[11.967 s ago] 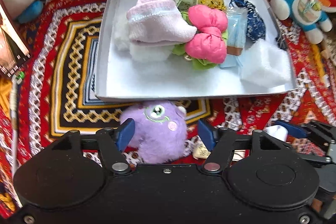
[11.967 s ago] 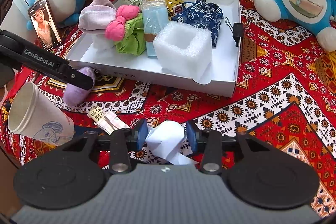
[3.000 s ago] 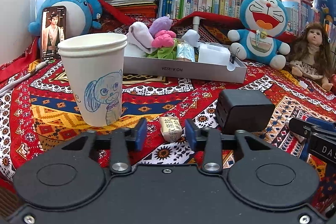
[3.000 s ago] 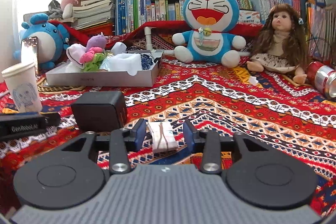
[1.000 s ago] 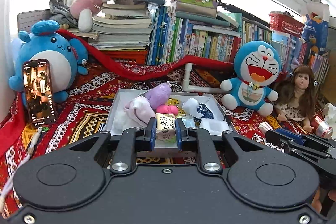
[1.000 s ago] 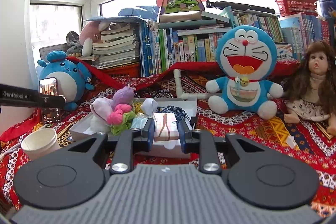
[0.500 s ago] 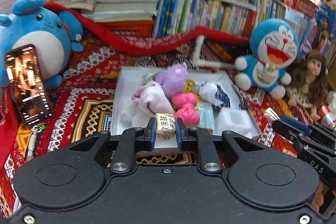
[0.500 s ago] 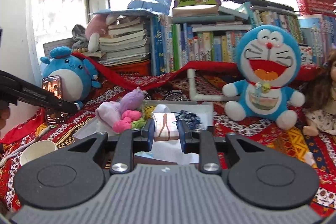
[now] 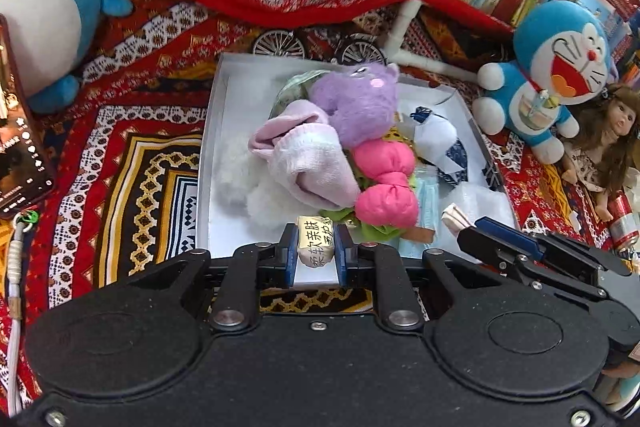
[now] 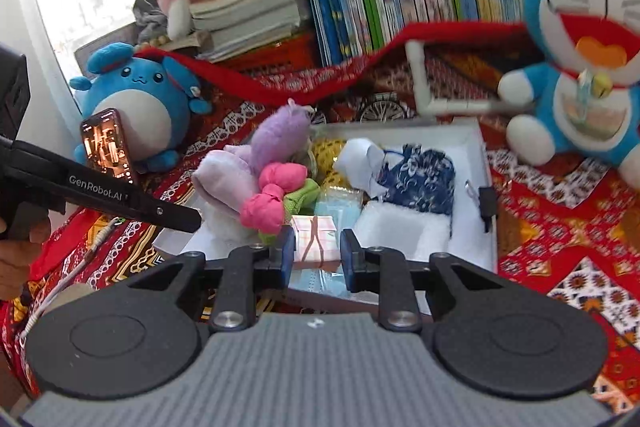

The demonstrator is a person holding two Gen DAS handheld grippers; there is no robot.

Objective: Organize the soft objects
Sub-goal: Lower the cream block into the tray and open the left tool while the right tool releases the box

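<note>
We hold a small yellow tissue pack (image 9: 315, 242) tight in the left tongs (image 9: 315, 253), just above the near edge of the white box (image 9: 212, 131), so it can drop among the soft things there. The right tongs (image 10: 316, 253) are closed on a pink checked packet (image 10: 315, 239), above the blue masks (image 10: 340, 205), for the same reason.
</note>
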